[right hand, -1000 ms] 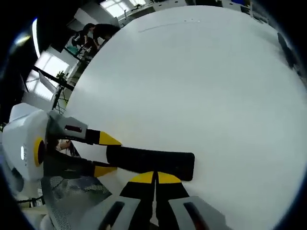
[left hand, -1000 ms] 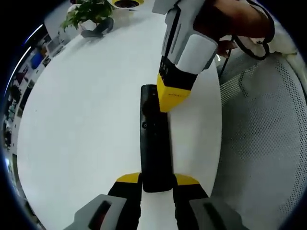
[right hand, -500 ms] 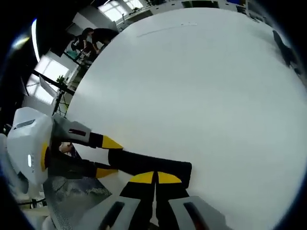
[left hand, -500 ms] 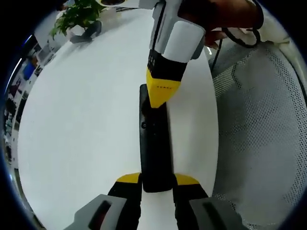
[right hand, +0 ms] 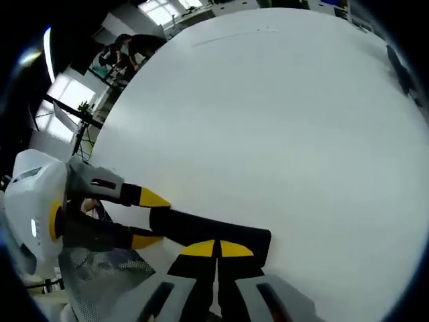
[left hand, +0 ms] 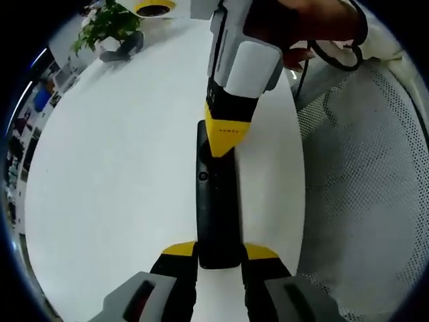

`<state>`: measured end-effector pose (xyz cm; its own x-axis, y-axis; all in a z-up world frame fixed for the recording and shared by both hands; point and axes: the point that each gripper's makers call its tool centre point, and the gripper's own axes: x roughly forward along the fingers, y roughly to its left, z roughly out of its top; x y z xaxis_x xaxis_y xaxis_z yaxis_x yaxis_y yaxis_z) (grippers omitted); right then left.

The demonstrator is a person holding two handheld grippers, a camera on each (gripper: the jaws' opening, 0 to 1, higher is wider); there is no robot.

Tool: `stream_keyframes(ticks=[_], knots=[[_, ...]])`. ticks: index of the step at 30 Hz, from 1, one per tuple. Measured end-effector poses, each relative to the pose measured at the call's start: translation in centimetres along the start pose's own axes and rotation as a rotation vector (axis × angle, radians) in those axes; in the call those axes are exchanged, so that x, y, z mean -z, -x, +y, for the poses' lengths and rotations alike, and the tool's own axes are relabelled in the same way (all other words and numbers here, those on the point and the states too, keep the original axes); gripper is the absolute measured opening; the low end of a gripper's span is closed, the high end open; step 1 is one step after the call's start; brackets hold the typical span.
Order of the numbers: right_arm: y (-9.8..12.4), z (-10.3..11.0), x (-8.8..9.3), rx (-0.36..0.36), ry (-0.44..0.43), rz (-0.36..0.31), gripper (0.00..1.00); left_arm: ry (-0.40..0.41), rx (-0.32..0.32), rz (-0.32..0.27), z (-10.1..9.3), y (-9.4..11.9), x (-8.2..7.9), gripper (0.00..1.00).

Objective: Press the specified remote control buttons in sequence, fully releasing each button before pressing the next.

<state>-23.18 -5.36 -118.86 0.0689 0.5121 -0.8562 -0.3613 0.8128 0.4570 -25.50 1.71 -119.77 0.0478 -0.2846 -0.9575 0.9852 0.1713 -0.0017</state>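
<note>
Remote control point(left hand: 216, 201): long black bar lying flat on the white table point(left hand: 114, 168), near the table's edge, beside a mesh chair point(left hand: 369, 188).
Left gripper point(left hand: 220, 253): jaws set either side of the remote's near end, closed in against its sides, pinning it in place.
Right gripper point(right hand: 216, 249): jaws pressed together with nothing between them; the yellow tips rest down on the remote point(right hand: 211, 231) toward its far end. In the left gripper view it point(left hand: 226, 131) comes in from above, tip on the remote's upper part.
Step in hand: by my reading, a button press with the closed right tip while the left steadies the body. Which button, cannot tell; tip hides it.
Next move: lift the right tip fully clear so the button releases, then shift along the remote to the next button; keep left hold steady.
Background: potted plant point(left hand: 110, 23) at the table's far side.
</note>
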Motion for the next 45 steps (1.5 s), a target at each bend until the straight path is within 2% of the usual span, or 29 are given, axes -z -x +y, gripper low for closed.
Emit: stream_keyframes(ticks=[7, 13, 17, 23, 27, 32, 36, 45], knots=[[-0.1, 0.0, -0.2, 0.020, 0.016, 0.002, 0.00, 0.009, -0.007, -0.043, 0.0, 0.1, 0.2, 0.25], [0.1, 0.1, -0.1, -0.001, -0.012, -0.007, 0.00, -0.013, -0.005, -0.071, -0.1, 0.1, 0.1, 0.24], [0.2, 0.3, 0.0, 0.012, 0.011, -0.007, 0.00, -0.012, -0.006, -0.087, -0.2, 0.1, 0.1, 0.24], [0.3, 0.4, 0.0, 0.003, 0.023, -0.006, 0.00, -0.049, 0.006, -0.083, -0.6, 0.0, -0.3, 0.24], [0.0, 1.1, -0.3, -0.037, 0.017, -0.014, 0.00, -0.033, 0.006, -0.062, -0.6, 0.0, -0.4, 0.24], [-0.5, 1.6, -0.8, -0.048, 0.022, -0.031, 0.00, -0.030, 0.009, -0.041, -0.5, 0.0, -0.4, 0.24], [-0.9, 1.8, -0.7, -0.046, 0.046, -0.027, 0.00, -0.022, 0.011, -0.047, -0.5, 0.0, -0.4, 0.24], [-1.2, 1.7, -1.0, -0.034, 0.044, -0.026, 0.00, 0.004, 0.000, -0.066, -0.5, 0.0, -0.5, 0.24]])
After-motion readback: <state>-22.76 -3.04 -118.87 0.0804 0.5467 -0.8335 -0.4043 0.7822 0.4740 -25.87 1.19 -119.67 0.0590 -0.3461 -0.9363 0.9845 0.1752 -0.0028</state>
